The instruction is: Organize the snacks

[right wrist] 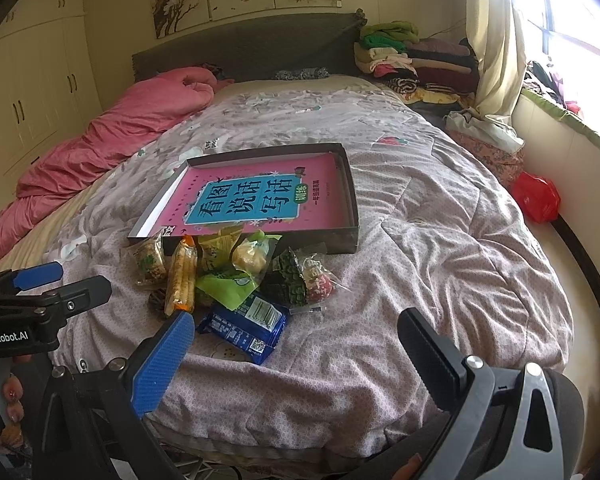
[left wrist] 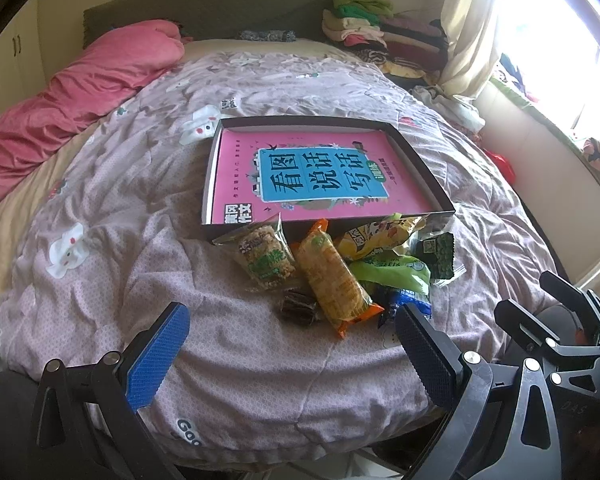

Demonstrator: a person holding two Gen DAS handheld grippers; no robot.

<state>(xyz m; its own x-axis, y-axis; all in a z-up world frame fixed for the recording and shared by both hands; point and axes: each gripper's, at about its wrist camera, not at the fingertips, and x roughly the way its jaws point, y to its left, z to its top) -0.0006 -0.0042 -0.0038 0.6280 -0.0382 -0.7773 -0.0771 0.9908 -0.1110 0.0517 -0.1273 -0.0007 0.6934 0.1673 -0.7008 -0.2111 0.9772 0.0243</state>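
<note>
A pile of wrapped snacks lies on the bed quilt in front of a shallow dark box (left wrist: 420, 160) (right wrist: 350, 184) that holds a pink book (left wrist: 320, 176) (right wrist: 256, 196). The pile has a rice-cracker pack (left wrist: 266, 254) (right wrist: 150, 260), an orange pack (left wrist: 334, 276) (right wrist: 182, 280), a green pack (left wrist: 392, 270) (right wrist: 224, 286), a blue pack (left wrist: 406, 300) (right wrist: 246, 324), a dark green pack (left wrist: 440, 254) (right wrist: 286, 280) and a small dark candy (left wrist: 298, 306). My left gripper (left wrist: 292, 344) is open and empty just short of the pile. My right gripper (right wrist: 296, 344) is open and empty near the blue pack.
A pink duvet (left wrist: 80, 92) (right wrist: 112, 140) lies along the bed's left side. Folded clothes (left wrist: 376, 28) (right wrist: 412, 56) are stacked at the headboard's right. A red bag (right wrist: 536, 198) sits by the window wall. The right gripper shows in the left wrist view (left wrist: 556, 320).
</note>
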